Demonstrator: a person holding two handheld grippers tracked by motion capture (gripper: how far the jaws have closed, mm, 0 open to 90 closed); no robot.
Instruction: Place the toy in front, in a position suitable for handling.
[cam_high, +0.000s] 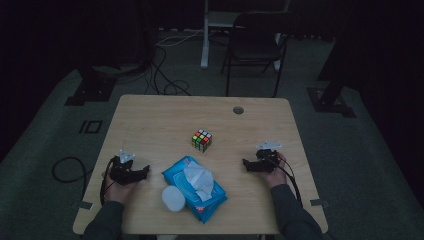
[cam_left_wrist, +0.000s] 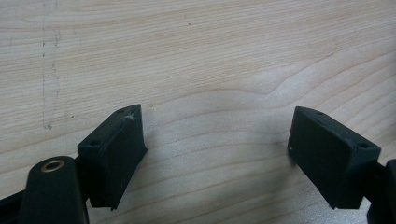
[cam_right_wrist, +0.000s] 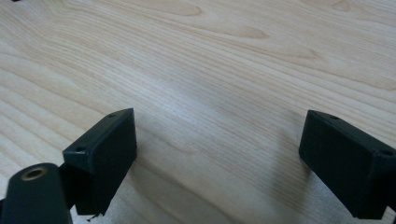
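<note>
Start of work: left claw (cam_high: 145, 170) and right claw (cam_high: 245, 162) wide, empty, resting near tabletop (cam_high: 150, 120) side edges. Wipes pack (cam_high: 196, 187) at near edge, untouched; cube (cam_high: 201, 140) central.

Blue wipes pack (cam_high: 197, 192), white tissue; multicoloured cube (cam_high: 201, 140); pale wood-grain table (cam_high: 150, 120); black tools.

The high view is looking dim and underexposed, the room behind fading to near black, and only the worktop (cam_high: 150, 120) is catching light. Both gripper views are showing bright, sharp wood grain, with soft shadows spreading under the slightly blurred fingers (cam_left_wrist: 114, 154).
</note>
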